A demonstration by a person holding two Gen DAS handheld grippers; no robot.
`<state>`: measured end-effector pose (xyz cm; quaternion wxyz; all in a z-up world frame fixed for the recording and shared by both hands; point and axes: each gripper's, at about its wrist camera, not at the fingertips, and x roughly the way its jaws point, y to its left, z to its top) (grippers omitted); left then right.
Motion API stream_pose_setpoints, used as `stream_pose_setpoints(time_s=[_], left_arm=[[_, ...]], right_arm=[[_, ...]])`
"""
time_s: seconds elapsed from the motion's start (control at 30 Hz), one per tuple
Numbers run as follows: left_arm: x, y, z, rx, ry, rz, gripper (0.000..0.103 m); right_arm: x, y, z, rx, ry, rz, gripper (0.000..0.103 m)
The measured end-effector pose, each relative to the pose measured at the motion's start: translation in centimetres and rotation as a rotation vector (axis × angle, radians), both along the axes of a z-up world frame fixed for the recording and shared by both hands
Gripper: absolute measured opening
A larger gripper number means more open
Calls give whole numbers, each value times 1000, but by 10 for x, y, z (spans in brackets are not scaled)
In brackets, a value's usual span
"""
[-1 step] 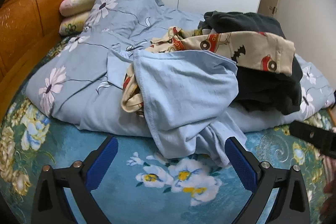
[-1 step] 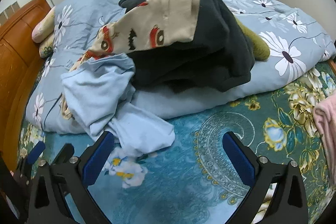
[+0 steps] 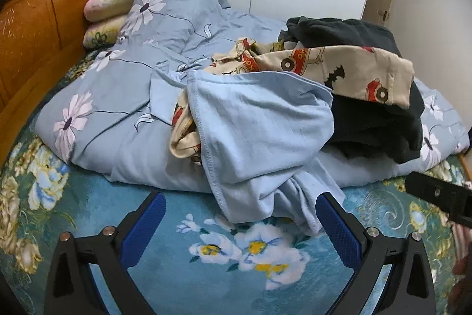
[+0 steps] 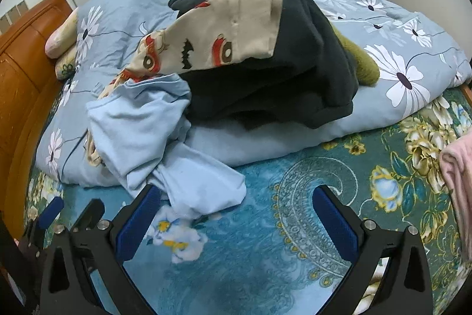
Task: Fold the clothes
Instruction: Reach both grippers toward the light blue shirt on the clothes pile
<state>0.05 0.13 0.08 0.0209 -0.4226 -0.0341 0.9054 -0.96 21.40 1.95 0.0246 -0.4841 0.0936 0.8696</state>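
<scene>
Left wrist view: the left gripper (image 3: 240, 222) is held with its blue pads spread wide, nothing between them, low over the floral bedspread (image 3: 88, 241). Just ahead, a light blue T-shirt (image 3: 259, 138) is slumped off the flowered duvet (image 3: 118, 84), its loose end spilling onto the bedspread. Thin jersey, so it can be expected to be light and floppy and to bunch up; the stitched hem (image 3: 208, 155) looks like the best spot to be pinched.

Right wrist view: the right gripper (image 4: 236, 216) is also parted and empty. The same T-shirt's loose end lies by its left pad. Behind, a cartoon-print garment (image 4: 224, 34) is draped over a dark sweatshirt (image 4: 295, 78), probably heavier fleece. Something pink (image 4: 457, 176) sits at the edge, hard to identify.
</scene>
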Motion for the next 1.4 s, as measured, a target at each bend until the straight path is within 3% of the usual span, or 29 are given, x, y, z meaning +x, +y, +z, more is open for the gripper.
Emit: stream_pose_setpoints(time_s=[0.1, 0.27, 0.57, 1.0, 1.2, 1.4], left_arm=[[3, 7, 5, -23, 5, -6, 103], [9, -1, 11, 28, 17, 1, 103], [3, -25, 18, 54, 31, 29, 103], [4, -26, 19, 35, 53, 19, 103], [1, -25, 19, 25, 64, 7, 103], [-5, -24, 19, 23, 77, 16, 103]], right_arm=[[4, -6, 3, 12, 25, 7, 103], [10, -18, 11, -3, 40, 57, 103], [11, -36, 28, 12, 95, 93, 103], [17, -66, 47, 76, 212, 189, 103], [11, -59, 45, 74, 230, 90, 103], [3, -52, 42, 96, 248, 66, 103]])
